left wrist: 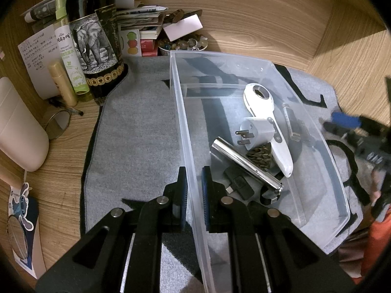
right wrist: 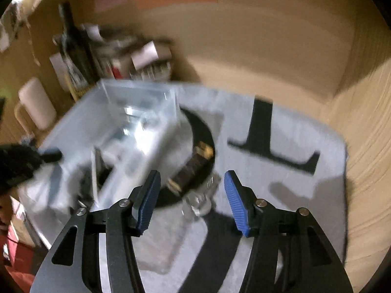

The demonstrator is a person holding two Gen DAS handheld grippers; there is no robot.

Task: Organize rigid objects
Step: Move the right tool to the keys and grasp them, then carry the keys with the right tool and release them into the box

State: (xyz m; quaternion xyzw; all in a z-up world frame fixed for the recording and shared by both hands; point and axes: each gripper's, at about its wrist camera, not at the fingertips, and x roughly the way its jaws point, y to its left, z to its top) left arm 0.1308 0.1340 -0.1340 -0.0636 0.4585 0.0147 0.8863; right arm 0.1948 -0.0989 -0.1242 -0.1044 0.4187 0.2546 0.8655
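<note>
A wooden table (left wrist: 244, 12) carries a grey mat (left wrist: 136, 122), bottles and papers.

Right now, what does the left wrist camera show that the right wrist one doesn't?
Only the left wrist view shows the bin's contents sharply: the white handheld device, white plug adapter, chrome cylinder and small black adapter, plus the left gripper with its fingers either side of the near wall.

Only the right wrist view shows the open right gripper above a dark brown cylinder and a small metal piece on the mat outside the bin; it is blurred.

Both show the clear plastic bin and grey mat.
</note>
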